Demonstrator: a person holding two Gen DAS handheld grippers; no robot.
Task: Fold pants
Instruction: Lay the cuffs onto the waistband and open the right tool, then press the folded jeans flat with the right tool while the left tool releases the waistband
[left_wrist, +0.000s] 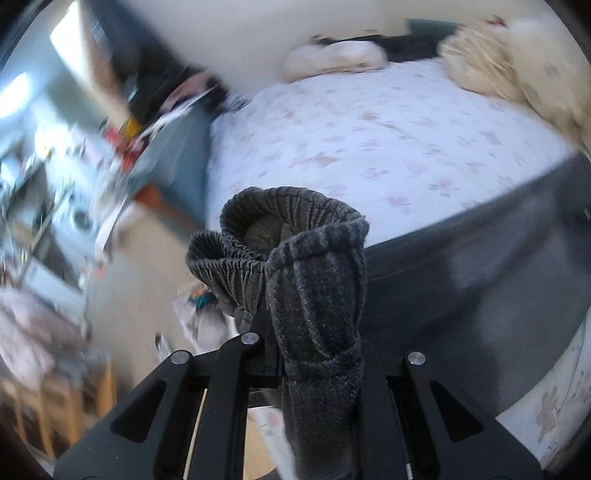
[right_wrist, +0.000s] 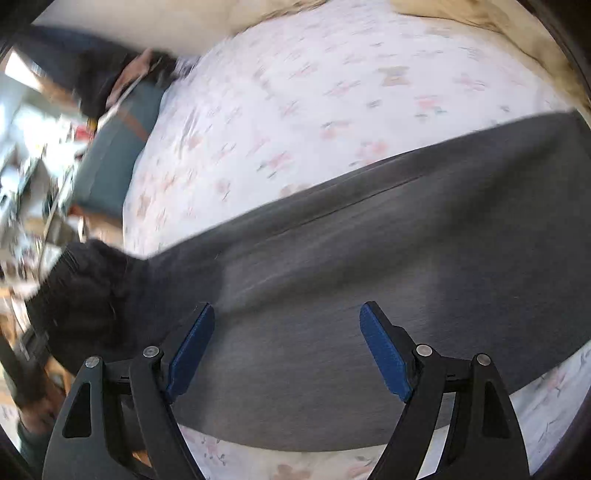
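Observation:
Dark grey pants (left_wrist: 480, 280) lie stretched across a bed with a white floral sheet (left_wrist: 369, 147). My left gripper (left_wrist: 266, 308) is shut on the pants' ribbed elastic end (left_wrist: 295, 221), which bunches up over its fingertips and hides them, near the bed's left edge. In the right wrist view the pants (right_wrist: 369, 240) run as a wide band from that lifted bunch (right_wrist: 85, 295) at the left to the right edge. My right gripper (right_wrist: 287, 308) hangs just over the middle of the band, open, with nothing between its blue pads (right_wrist: 192, 350).
A white pillow (left_wrist: 332, 55) and a cream blanket (left_wrist: 498, 74) lie at the far end of the bed. Left of the bed are a blue-green bed side (left_wrist: 177, 155), bare floor (left_wrist: 140, 280) and cluttered furniture (left_wrist: 55, 184). Both views are motion-blurred.

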